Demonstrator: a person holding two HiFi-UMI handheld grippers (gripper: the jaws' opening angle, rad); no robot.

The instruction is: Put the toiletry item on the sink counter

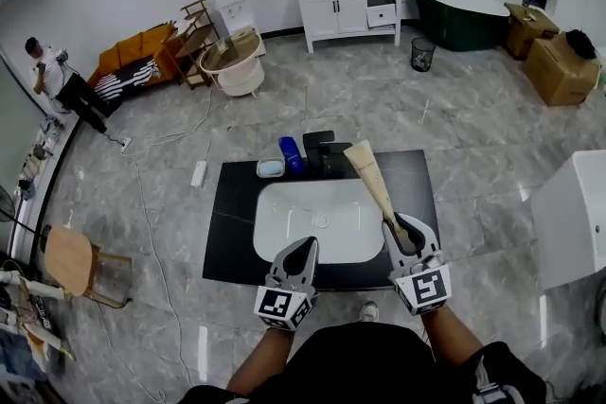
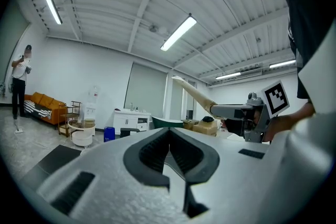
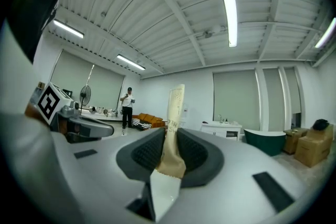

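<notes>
A long cream toiletry tube sticks forward out of my right gripper, whose jaws are shut on its lower end. It hangs over the right part of the black sink counter, beside the white basin. In the right gripper view the tube rises upright between the pads. My left gripper is over the basin's near rim, jaws shut with nothing between them. In the left gripper view the left gripper points level and the tube shows to the right in the right gripper.
At the counter's back stand a blue bottle, a pale soap dish and a black faucet block. A wooden stool is at the left. A white unit is at the right. A person stands far left.
</notes>
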